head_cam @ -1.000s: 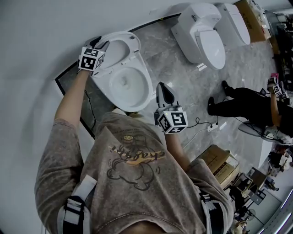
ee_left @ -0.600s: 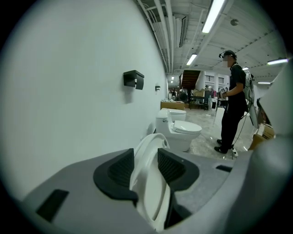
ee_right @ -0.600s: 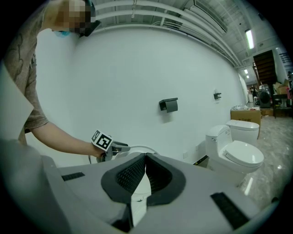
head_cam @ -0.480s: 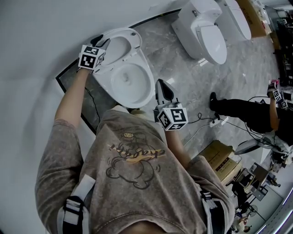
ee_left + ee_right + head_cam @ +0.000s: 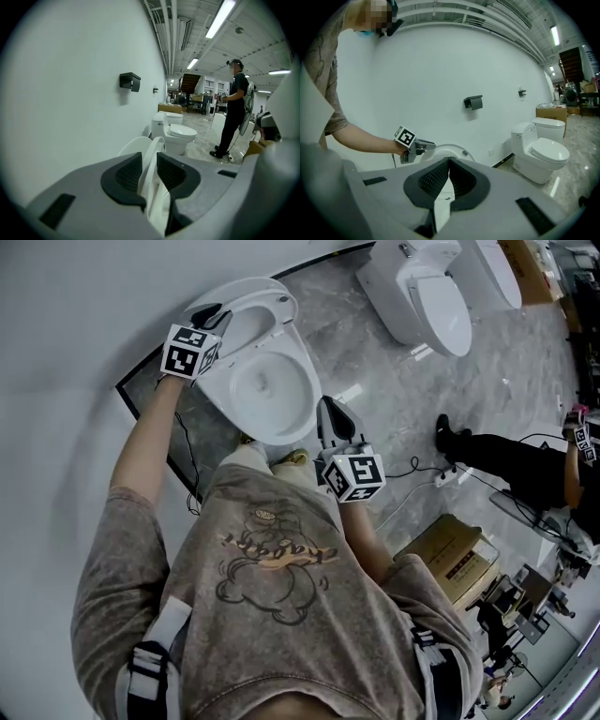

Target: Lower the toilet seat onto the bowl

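Note:
A white toilet bowl (image 5: 307, 381) stands against the wall with its seat (image 5: 267, 304) raised. My left gripper (image 5: 216, 313) is at the seat's top left edge. In the left gripper view the thin seat rim (image 5: 157, 143) runs between the two dark pads (image 5: 125, 174), which have just been closing and now touch it on both sides; the lid (image 5: 127, 146) stands behind it. My right gripper (image 5: 330, 411) hovers beside the bowl's front right, shut with nothing in it. The right gripper (image 5: 449, 161) looks toward the left gripper (image 5: 417, 146) and the raised seat (image 5: 451, 151).
A second toilet (image 5: 422, 287) stands to the right along the wall. A person in black (image 5: 525, 460) stands on the marble floor further right, near a power strip and cable (image 5: 427, 479). Cardboard boxes (image 5: 445, 559) sit behind me. A paper holder (image 5: 130, 80) hangs on the wall.
My left gripper has slid along the seat's top edge and sits closer round it. The right gripper has sunk a little. The person in black has shifted to the right.

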The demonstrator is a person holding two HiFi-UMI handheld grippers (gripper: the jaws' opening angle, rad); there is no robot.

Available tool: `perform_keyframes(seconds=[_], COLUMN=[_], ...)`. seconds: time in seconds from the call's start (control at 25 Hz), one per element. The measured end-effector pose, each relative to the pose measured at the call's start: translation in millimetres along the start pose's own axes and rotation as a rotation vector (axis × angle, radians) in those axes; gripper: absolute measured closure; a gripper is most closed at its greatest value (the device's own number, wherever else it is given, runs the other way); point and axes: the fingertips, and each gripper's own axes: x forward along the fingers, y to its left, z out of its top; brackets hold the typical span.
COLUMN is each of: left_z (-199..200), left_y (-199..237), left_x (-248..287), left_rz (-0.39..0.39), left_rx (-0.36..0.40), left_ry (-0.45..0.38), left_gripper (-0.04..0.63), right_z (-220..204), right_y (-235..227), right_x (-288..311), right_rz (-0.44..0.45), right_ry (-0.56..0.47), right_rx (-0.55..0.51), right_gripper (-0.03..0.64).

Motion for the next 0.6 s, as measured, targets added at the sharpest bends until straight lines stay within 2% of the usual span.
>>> perform_keyframes(seconds=[0.16, 0.36, 0.6], left_z=[0, -2, -17], left_y=[-13, -38, -80], left_x=[-7, -12, -21], left_rz=[0.022, 0.010, 0.023], left_rx=[0.007, 0.008, 0.068], left_ry=[-0.010, -0.012, 0.026], left_gripper=[0.492, 0.512, 0.517], right_z=[-4, -13, -26], right_y=[-1, -16, -34], right_x=[-11, -25, -50], right_rz=[0.010, 0.010, 0.015], right_ry=[-0.003, -0.005, 0.002], right_rx=[0.006, 0.016, 0.028], right_gripper=[0.591, 0.591, 0.591])
